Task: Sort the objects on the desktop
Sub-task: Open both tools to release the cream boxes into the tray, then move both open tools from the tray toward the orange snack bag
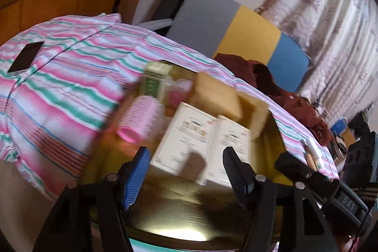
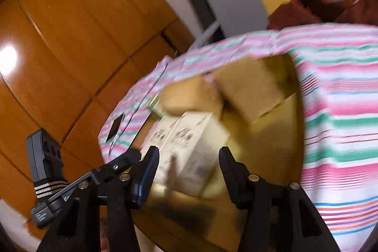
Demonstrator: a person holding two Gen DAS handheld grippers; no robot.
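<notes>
Left wrist view: hovering with left gripper (image 1: 186, 171) fingers spread, empty, above two white boxes (image 1: 200, 141) on gold tray (image 1: 184, 223), pink roller (image 1: 139, 119) far left. Right gripper (image 2: 187, 171) likewise parted, unloaded (blurred). Judging: centring before closing.
</notes>
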